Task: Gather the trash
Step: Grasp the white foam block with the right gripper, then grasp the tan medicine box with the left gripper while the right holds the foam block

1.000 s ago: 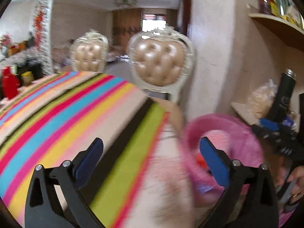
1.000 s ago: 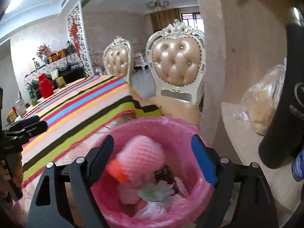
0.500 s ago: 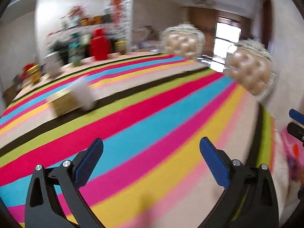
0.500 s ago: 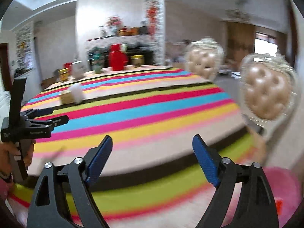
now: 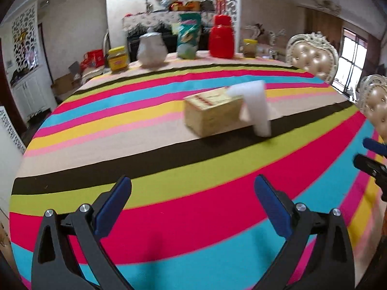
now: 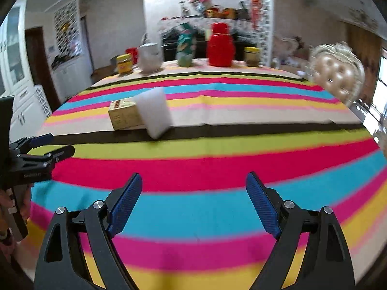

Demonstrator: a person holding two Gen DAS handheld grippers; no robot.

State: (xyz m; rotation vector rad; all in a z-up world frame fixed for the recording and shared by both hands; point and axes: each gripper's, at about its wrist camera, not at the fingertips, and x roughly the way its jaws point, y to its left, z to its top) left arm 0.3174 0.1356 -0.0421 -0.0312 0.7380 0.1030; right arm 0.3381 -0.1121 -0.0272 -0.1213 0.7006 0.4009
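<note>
1. White foam piece (image 5: pixel 255 107) – soft-looking, pale, rectangular sheet/pad w/ rounded corners, blurred in both views. Stands tilted on edge, top leaning twd the carton, lower end on the dark brown stripe. Left wrist view: approx 1 o'clock from frame ctr; right wrist view (image 6: pixel 154 113): approx 11 o'clock.
2. Cardboard carton (image 5: pixel 212 113) – small tan box, red print on top face, flaps shut as far as visible. Lies flat on the beige stripe, long side along the stripes, touching the foam piece, which overlaps its right end. Right wrist view (image 6: pixel 123 116): approx 10 o'clock, just left of the foam. Print too blurred to read.
</note>
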